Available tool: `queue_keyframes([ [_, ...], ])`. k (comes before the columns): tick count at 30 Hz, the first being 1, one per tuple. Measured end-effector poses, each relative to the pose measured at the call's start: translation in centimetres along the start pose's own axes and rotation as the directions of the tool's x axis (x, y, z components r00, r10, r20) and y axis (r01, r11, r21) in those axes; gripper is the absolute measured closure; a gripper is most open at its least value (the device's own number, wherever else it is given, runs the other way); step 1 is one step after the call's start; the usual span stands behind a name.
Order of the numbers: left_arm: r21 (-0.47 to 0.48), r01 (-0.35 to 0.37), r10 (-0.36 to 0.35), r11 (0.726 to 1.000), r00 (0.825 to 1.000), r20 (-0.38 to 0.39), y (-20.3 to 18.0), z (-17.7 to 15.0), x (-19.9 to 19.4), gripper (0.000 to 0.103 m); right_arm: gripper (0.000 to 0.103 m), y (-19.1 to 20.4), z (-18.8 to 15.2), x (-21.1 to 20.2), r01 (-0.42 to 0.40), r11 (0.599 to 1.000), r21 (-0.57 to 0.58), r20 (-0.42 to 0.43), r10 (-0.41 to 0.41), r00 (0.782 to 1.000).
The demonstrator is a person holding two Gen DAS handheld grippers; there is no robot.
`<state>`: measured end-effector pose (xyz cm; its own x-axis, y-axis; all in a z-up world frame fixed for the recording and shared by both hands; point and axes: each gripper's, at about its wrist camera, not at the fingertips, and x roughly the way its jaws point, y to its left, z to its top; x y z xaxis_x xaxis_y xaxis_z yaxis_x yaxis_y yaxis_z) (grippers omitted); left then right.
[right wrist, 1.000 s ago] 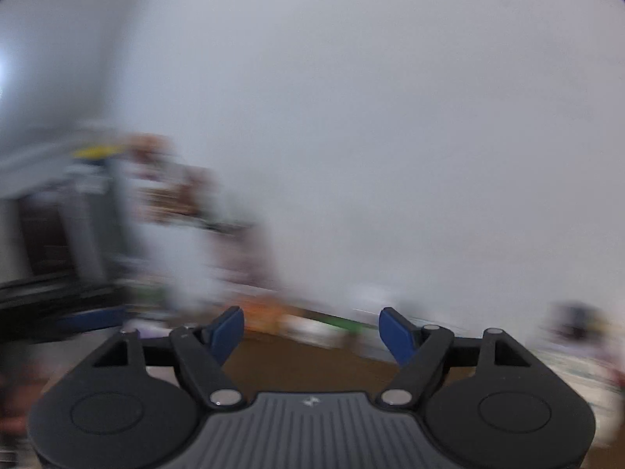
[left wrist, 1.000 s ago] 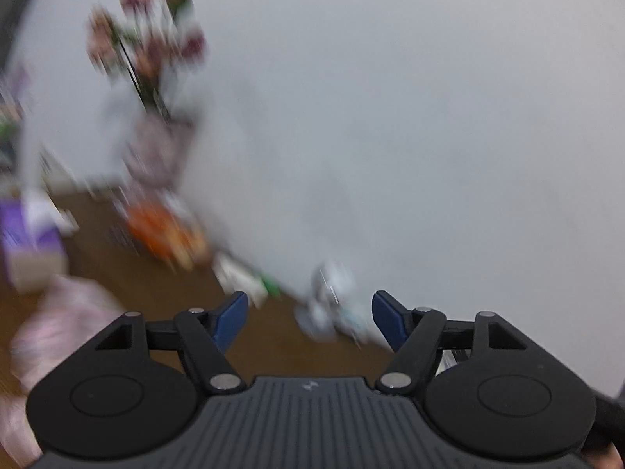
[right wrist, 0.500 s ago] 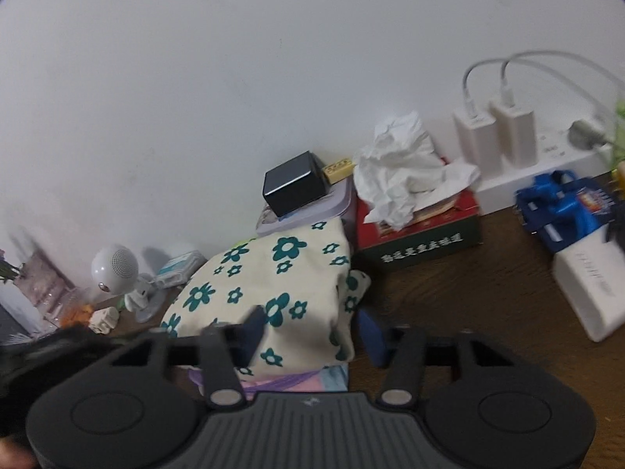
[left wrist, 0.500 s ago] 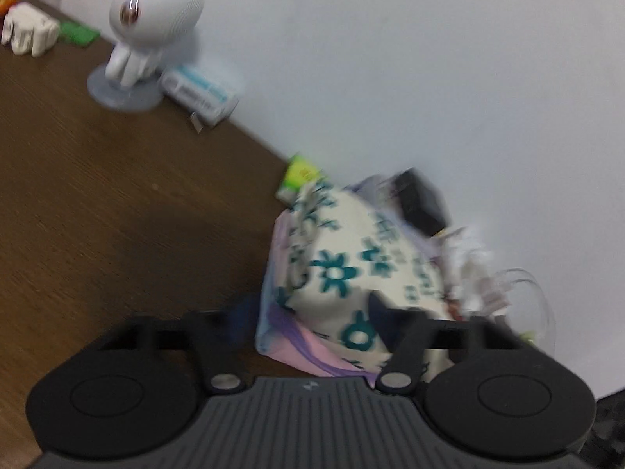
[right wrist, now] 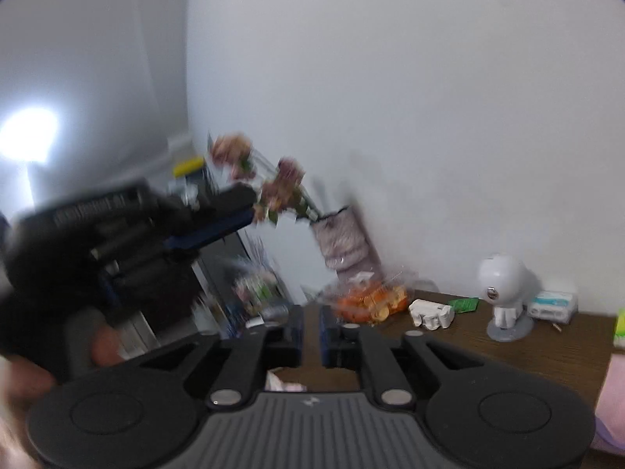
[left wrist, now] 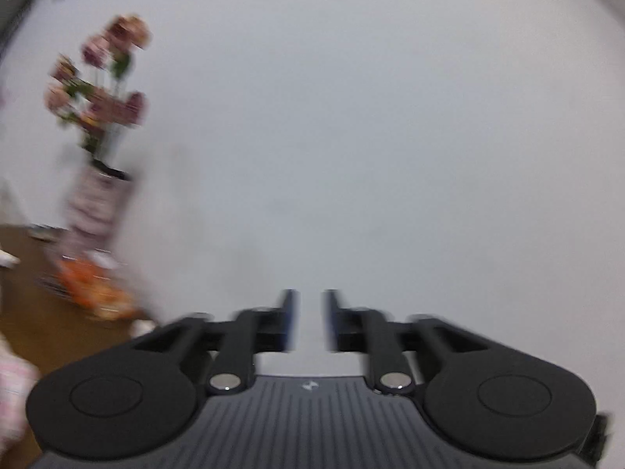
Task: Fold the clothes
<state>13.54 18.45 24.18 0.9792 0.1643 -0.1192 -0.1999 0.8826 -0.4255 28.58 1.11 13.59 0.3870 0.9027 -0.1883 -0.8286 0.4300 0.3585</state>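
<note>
My left gripper (left wrist: 308, 320) points at the bare white wall. Its jaws stand a narrow gap apart and are opening, with nothing between them. A blurred pink garment (left wrist: 11, 391) shows at the lower left edge. My right gripper (right wrist: 310, 332) hangs over the brown table (right wrist: 547, 348), its jaws closing to a narrow slit that holds nothing. A pale scrap of cloth (right wrist: 281, 381) lies below its fingers, and pink cloth (right wrist: 613, 391) shows at the right edge. The right wrist view also has the left gripper (right wrist: 246, 211) at the left, held by a hand (right wrist: 105, 348).
A vase of pink flowers (right wrist: 343, 234) stands against the wall, with an orange snack bag (right wrist: 371, 301) in front. Further right are a small white toy (right wrist: 431, 314), a green packet (right wrist: 463, 305), a round white figure on a stand (right wrist: 504, 293) and a tissue pack (right wrist: 552, 303).
Half a second ago both grippers were at the folded floral garment by the wall. Both have since swung away to the left, and their jaws are much narrower than a second ago.
</note>
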Motion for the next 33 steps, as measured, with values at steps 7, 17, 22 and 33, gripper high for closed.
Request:
queue_keyframes([
  [7, -0.106, 0.097, -0.135, 0.99, 0.881, -0.453, 0.5, -10.0, 7.0, 0.029, 0.033, -12.9, -4.0, -5.4, 0.635, 0.767, 0.095, -0.122, -0.624, 0.772],
  [17, -0.088, 0.116, -0.145, 0.989, 0.739, -0.658, -5.0, -22.3, 16.4, 0.029, 0.101, -22.7, -10.3, -7.5, 0.68, 0.647, 0.345, -0.267, -0.627, 0.732],
  [22, -0.061, 0.147, -0.146, 0.987, 0.687, -0.712, -3.8, -23.2, 14.7, 0.044, 0.101, -14.5, -7.3, -12.8, 0.5, 0.818, 0.285, -0.08, -0.499, 0.863],
  [33, 0.11, 0.005, 0.062, 0.994, 0.799, -0.598, 6.9, -17.6, 5.0, 0.073, 0.101, 4.2, -2.4, -24.1, 0.326, 0.94, 0.099, 0.103, -0.336, 0.936],
])
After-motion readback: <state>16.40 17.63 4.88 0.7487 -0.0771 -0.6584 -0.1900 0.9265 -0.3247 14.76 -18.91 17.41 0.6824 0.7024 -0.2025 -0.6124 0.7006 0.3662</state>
